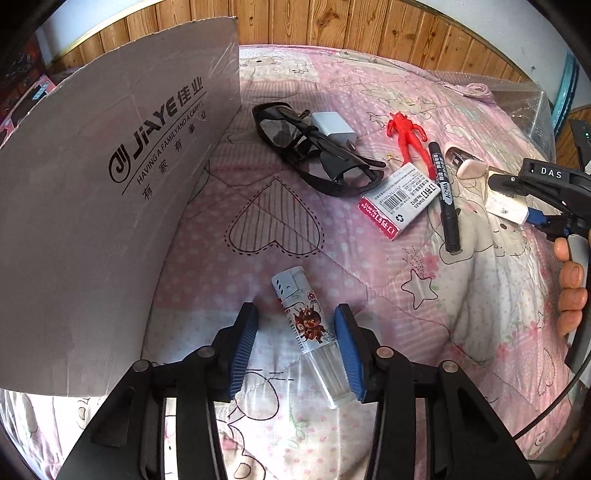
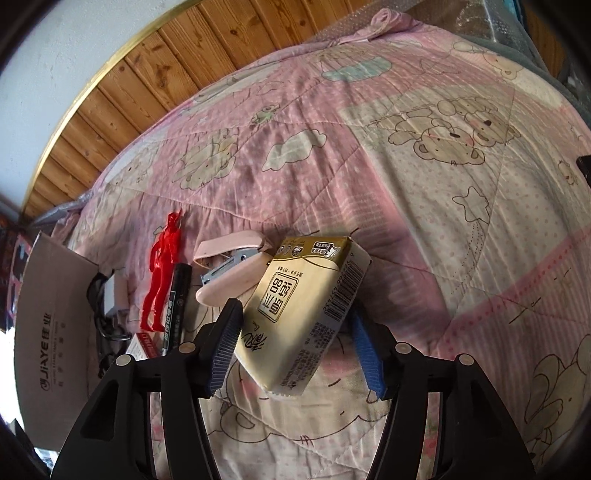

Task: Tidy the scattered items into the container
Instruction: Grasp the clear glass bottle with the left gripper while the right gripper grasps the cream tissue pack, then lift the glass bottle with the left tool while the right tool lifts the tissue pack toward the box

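Observation:
A tall cardboard box (image 1: 92, 184) printed JIAYE stands on the left of a pink quilt (image 1: 369, 280). A white glue-stick tube (image 1: 295, 306) with a clear cap lies between the fingers of my left gripper (image 1: 299, 347), which is open around it. Farther back lie black sunglasses (image 1: 314, 151), a white charger (image 1: 334, 127), a red toy figure (image 1: 406, 136), a staples box (image 1: 399, 203), a black marker (image 1: 445, 192) and a pink stapler (image 2: 229, 273). My right gripper (image 2: 295, 350) is shut on a yellow tissue pack (image 2: 306, 295), held tilted above the quilt.
A wooden headboard (image 1: 332, 26) runs along the far side of the bed. A person's hand (image 1: 570, 288) holds the right gripper at the right edge. In the right wrist view the cardboard box (image 2: 48, 314) is far left, and open quilt (image 2: 461, 184) spreads to the right.

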Available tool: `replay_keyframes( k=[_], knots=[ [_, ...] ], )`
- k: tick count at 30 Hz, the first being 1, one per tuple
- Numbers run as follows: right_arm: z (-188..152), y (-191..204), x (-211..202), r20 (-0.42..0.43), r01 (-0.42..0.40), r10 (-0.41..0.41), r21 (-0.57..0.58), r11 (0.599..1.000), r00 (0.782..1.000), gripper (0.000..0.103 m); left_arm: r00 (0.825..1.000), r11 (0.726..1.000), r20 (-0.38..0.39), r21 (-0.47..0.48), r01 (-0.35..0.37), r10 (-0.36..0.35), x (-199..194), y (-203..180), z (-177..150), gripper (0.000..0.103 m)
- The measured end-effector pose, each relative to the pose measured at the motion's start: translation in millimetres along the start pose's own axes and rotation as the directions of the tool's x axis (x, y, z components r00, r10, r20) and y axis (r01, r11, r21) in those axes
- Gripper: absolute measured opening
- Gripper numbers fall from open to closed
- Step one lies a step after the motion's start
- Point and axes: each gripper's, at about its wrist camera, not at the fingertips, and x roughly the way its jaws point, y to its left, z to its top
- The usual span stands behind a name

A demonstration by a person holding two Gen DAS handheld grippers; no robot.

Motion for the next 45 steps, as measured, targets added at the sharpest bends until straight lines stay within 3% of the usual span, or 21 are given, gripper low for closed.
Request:
replay_keyframes(
  k=[3, 6, 9, 16, 18, 22, 30, 35, 42, 45],
  knots=[
    [-0.4, 1.9, -0.4, 0.004, 0.006, -0.006, -0.015, 1.000, 1.000, 0.060, 1.000, 1.000, 0.001, -0.013, 0.008, -0.008, -0.8, 5.3, 0.2, 0.030],
    [-1.3, 5.6, -1.9, 0.001, -0.005, 0.005, -0.035, 0.999, 1.000, 0.038, 1.000, 1.000, 0.000, -0.017, 0.013, -0.013, -1.3, 7.0, -0.6, 0.029],
    [-1.7, 8.7, -3.4, 0.001, -0.013, 0.013, -0.053, 0.999, 1.000, 0.028, 0.999, 0.998, -0.003, -0.048, 0.033, -0.033, -1.4, 10.9, 0.0, 0.030],
    [-5.1, 4.9, -9.2, 0.001, -0.046, 0.046, -0.037, 0.998, 0.999, 0.024, 1.000, 1.000, 0.010, 0.000, 0.005, -0.005, 0.0, 1.4, -1.6, 0.034],
    [-5.6, 4.4, -12.1, 0.001, -0.053, 0.053, -0.033, 0.998, 0.999, 0.024, 1.000, 1.000, 0.014, 0.004, 0.008, -0.008, 0.6, 1.2, -1.1, 0.033],
    [-6.3, 2.9, -18.5, 0.007, -0.057, 0.057, -0.024, 0.998, 0.998, 0.024, 0.999, 1.000, 0.018, -0.012, 0.027, -0.027, -0.9, 7.4, 0.3, 0.020],
    [-14.3, 3.2, -28.5, 0.012, -0.071, 0.071, -0.019, 0.997, 0.997, 0.024, 0.999, 0.998, 0.039, -0.052, 0.037, -0.035, -9.4, 19.5, -2.1, 0.021],
    [-18.9, 4.6, -32.8, 0.012, -0.078, 0.079, -0.022, 0.997, 0.997, 0.024, 0.999, 0.997, 0.020, -0.074, 0.026, -0.025, -5.3, 23.6, -5.2, 0.033],
    [-25.3, 6.1, -34.5, 0.004, -0.084, 0.084, -0.029, 0.996, 0.996, 0.024, 0.999, 0.999, 0.037, -0.034, 0.005, -0.004, -4.8, 16.8, -11.4, 0.036],
    [-28.2, 8.7, -35.9, 0.002, -0.086, 0.087, -0.036, 0.996, 0.996, 0.024, 0.999, 1.000, 0.043, -0.012, 0.005, -0.004, -6.9, 15.9, -11.6, 0.026]
  ],
)
